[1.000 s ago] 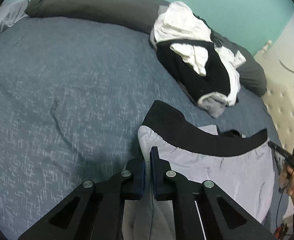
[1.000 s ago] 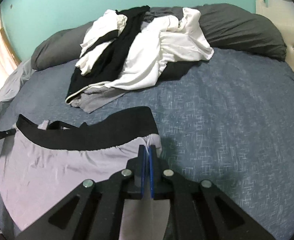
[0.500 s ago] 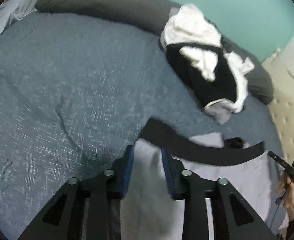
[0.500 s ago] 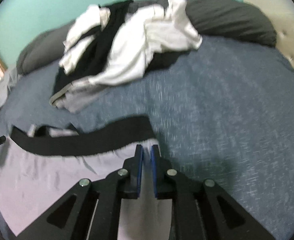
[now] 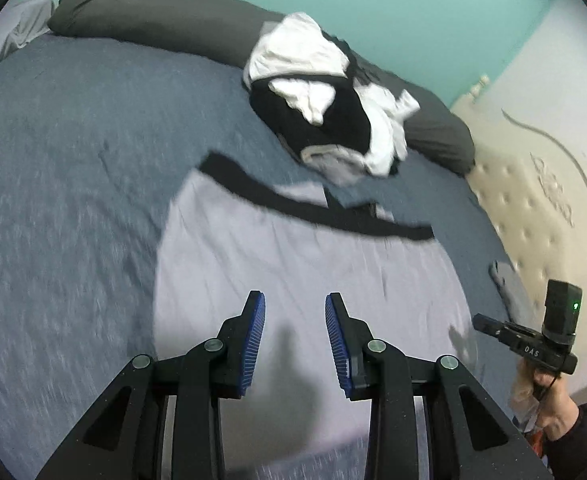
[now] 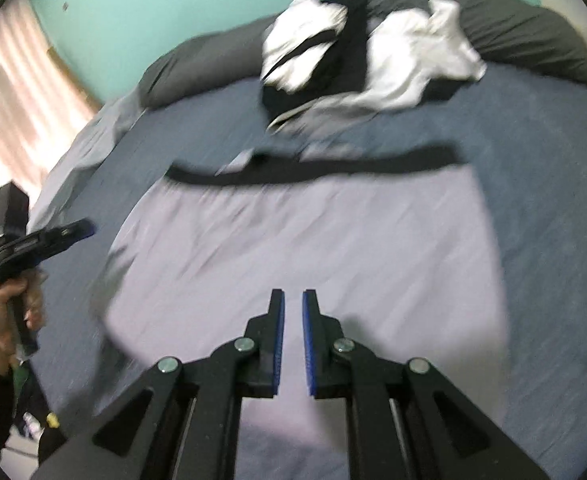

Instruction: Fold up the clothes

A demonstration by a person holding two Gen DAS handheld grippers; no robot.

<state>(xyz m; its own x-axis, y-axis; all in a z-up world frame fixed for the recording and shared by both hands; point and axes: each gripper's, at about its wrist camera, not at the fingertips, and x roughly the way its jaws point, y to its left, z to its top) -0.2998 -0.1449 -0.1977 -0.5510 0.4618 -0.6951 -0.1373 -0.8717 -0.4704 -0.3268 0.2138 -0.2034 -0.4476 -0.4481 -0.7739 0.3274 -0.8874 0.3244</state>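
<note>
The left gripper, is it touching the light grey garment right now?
Apart. The left wrist view shows the left gripper open and empty above the light grey garment.

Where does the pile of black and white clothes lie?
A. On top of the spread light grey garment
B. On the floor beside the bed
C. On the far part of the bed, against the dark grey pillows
C: the pile of clothes rests against the dark grey pillows, beyond the light grey garment.
</note>
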